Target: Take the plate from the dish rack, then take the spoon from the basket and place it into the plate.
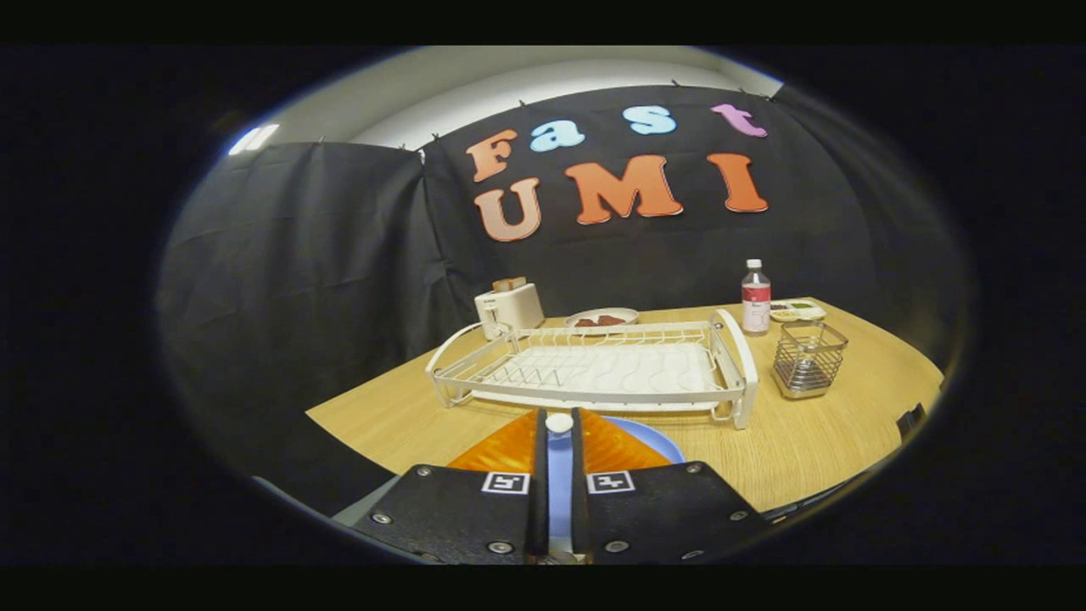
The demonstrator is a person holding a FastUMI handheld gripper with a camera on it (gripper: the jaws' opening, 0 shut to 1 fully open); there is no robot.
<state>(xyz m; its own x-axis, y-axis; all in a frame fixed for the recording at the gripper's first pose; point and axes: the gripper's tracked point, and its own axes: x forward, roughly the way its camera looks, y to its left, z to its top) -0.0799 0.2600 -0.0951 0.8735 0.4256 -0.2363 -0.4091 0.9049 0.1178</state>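
The hand-held gripper (558,441) is closed on the spoon (558,462), whose long axis runs straight ahead between the fingers, white end forward. Under it lies the blue plate (649,437) on the worktop (814,441), before the dish rack (594,365); the wire basket (808,358) stands right of it.
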